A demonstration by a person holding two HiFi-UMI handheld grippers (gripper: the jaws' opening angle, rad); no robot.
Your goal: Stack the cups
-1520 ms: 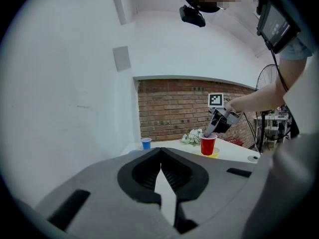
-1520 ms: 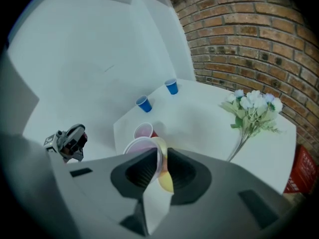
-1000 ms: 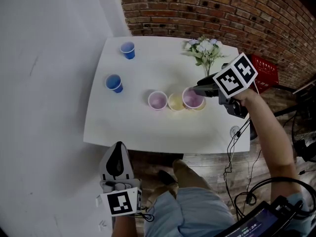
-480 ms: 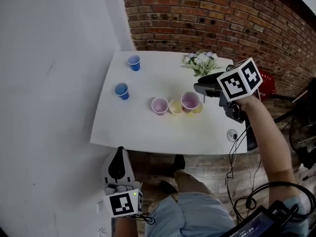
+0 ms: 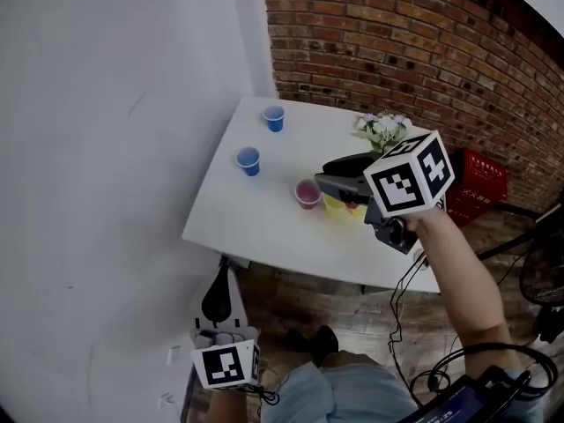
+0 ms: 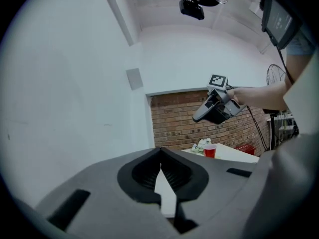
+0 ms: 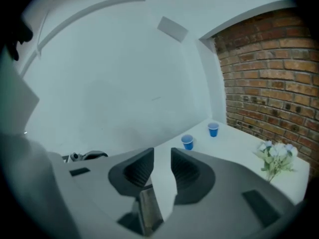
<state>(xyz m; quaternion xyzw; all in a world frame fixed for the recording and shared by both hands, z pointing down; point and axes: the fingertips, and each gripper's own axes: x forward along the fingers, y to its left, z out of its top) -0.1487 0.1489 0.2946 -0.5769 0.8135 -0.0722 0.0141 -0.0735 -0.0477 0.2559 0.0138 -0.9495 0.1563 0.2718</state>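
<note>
White wall (image 5: 106,148) fills the left of the head view. Brick wall (image 5: 397,42) runs behind the white table (image 5: 264,227).

Left gripper (image 5: 221,276): held low, off the table, just outside its near edge. In its own view the jaws meet at the tips, with only a thin slit lower down and nothing between them.

Cups, left to right:
- Near blue cup (image 5: 248,160): upright, alone, toward the left edge of the table.
- Far blue cup (image 5: 274,117): upright, alone, near the far left corner, apart from the first.
- Pink cup (image 5: 307,194): upright at mid-table, well apart from both blue cups.
- Yellow cup (image 5: 333,204): just beside the pink cup on its right, partly covered in the head view by the right gripper. More rim shows past it, too hidden to tell apart.

Right gripper (image 5: 322,176): in the air above the table, over the yellow cup in the head view, touching no cup. The left gripper view shows it well clear of the tabletop. Its jaws stand a narrow gap apart and have just been closing; only bare tabletop shows between them.

Flowers (image 5: 383,129) stand at the far right of the table. A red crate (image 5: 476,174) sits on the floor beyond that edge
</note>
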